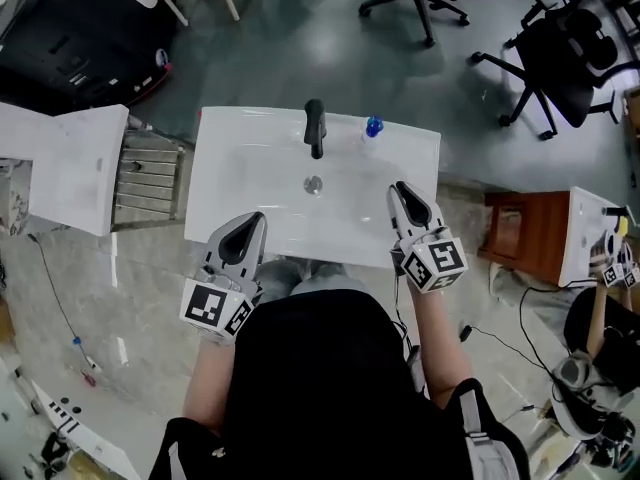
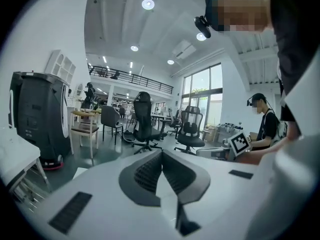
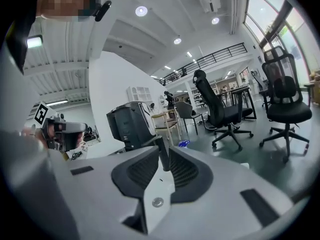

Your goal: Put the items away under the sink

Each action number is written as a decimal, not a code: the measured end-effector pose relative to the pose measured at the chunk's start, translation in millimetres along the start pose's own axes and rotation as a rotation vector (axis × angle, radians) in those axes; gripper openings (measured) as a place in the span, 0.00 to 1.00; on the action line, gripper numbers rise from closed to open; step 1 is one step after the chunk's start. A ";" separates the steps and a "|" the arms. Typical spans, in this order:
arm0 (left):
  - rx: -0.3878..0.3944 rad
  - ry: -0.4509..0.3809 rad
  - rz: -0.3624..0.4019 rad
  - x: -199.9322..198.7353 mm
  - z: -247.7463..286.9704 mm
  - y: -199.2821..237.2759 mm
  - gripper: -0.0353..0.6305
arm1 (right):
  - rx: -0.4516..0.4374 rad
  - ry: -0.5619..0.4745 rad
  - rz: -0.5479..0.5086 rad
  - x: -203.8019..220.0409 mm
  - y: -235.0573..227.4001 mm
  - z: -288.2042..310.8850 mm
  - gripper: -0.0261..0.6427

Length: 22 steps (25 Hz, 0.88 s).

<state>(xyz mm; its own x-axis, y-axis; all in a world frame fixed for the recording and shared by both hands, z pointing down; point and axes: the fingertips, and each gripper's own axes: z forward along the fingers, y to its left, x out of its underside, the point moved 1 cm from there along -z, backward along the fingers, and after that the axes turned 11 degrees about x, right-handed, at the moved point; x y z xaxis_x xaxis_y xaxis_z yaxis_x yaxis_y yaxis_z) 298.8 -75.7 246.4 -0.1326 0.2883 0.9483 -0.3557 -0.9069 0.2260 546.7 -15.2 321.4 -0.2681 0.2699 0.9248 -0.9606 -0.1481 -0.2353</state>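
A white sink [image 1: 225,173] with a black faucet [image 1: 315,126] fills the middle of the head view. A small blue-capped item [image 1: 373,126] stands on its back rim, right of the faucet. My left gripper [image 1: 254,218] hovers over the sink's front left rim. It is shut with its pads meeting at the tips [image 2: 161,153] and nothing is held. My right gripper [image 1: 398,186] is over the front right part of the basin. Its jaws [image 3: 164,151] stand almost together, empty, pointing at the faucet [image 3: 160,143] and the blue-capped item [image 3: 183,143]. My body hides the space under the sink.
A white counter [image 1: 70,168] and a metal rack [image 1: 145,178] stand left of the sink, with a black machine [image 1: 80,28] behind them. A wooden cabinet [image 1: 520,233] is at the right, black office chairs [image 1: 560,43] are beyond, and cables [image 1: 500,348] lie on the floor.
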 end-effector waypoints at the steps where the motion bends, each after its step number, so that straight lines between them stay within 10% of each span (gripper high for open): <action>1: -0.005 0.002 -0.004 2.7 0.6 -1.2 0.09 | -0.004 0.012 -0.001 4.7 -2.7 5.1 0.14; 22: -0.120 0.059 -0.129 64.9 3.7 8.8 0.09 | 0.090 0.180 -0.065 91.8 -44.4 130.3 0.38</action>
<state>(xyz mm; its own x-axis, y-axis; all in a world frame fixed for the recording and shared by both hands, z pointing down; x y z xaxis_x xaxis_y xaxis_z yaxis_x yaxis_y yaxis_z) 290.5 -66.1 310.8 -0.1312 0.4203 0.8979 -0.4808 -0.8190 0.3131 574.3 -107.8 455.7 -0.2219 0.4457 0.8672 -0.9681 -0.2068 -0.1414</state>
